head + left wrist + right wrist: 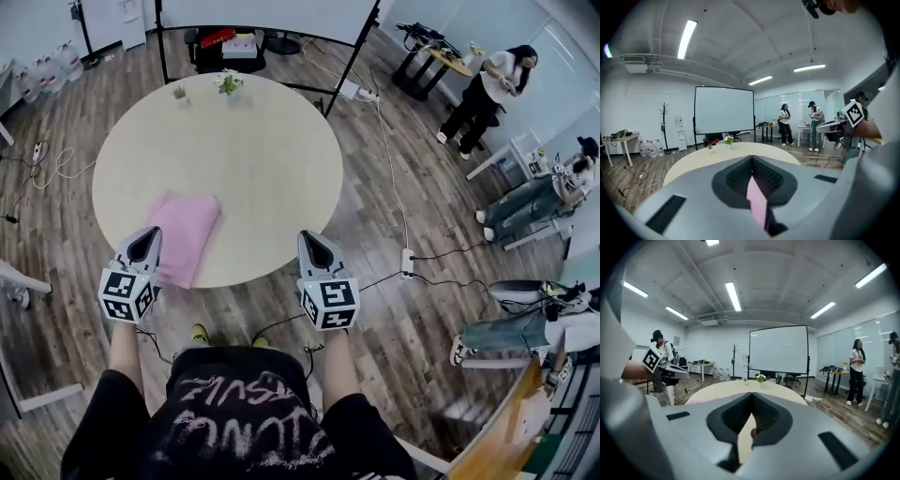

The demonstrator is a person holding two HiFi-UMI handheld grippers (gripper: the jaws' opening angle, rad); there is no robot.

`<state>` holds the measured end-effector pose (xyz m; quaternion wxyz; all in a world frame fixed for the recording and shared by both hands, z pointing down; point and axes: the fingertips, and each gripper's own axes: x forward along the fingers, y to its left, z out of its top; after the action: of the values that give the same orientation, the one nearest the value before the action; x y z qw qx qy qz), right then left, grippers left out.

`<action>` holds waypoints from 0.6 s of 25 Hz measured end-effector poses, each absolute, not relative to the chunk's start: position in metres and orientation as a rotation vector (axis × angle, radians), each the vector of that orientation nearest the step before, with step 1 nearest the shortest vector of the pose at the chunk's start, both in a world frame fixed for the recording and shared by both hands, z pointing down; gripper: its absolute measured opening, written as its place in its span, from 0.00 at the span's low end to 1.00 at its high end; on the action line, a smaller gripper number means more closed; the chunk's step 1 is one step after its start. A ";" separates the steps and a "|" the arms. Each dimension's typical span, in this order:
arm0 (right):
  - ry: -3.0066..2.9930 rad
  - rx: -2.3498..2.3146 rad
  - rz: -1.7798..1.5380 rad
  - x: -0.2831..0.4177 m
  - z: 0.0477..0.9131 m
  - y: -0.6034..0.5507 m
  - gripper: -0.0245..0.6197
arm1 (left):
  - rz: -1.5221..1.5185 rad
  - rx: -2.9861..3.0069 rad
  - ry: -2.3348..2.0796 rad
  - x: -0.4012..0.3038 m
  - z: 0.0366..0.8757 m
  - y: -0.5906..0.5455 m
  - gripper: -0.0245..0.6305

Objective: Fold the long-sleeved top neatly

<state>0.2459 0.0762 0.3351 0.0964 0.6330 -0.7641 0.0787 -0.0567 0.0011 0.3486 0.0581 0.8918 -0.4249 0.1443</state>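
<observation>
Left hand-held gripper [145,240]: jaws pressed together on nothing, held over the near left rim of the round counter [253,159], covering the near left corner of the folded pink long-sleeved top [185,232]. Only a pink sliver seen through the slit behind its tips. Right hand-held gripper [313,247]: likewise closed and empty, at the near right rim, apart from the top. Sleeves not to be made out. Far side: pot of flowers [228,82], small plant [179,93]. Right, on the floor: power strip [407,262]; beyond, people [492,84], partly cut off.
</observation>
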 end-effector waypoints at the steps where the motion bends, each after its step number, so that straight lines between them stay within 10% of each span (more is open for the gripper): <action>1: -2.253 1.908 0.245 0.246 0.332 0.077 0.05 | 0.433 2.713 -1.281 -0.058 0.345 -0.002 0.06; 15: -2.180 2.156 0.168 0.227 0.277 0.083 0.04 | 0.303 2.835 -1.289 -0.090 0.286 -0.037 0.06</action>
<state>0.2268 0.0833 0.2767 0.0356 0.7017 -0.7095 0.0545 -0.0904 -0.0370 0.2864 0.0061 0.9060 -0.4119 0.0968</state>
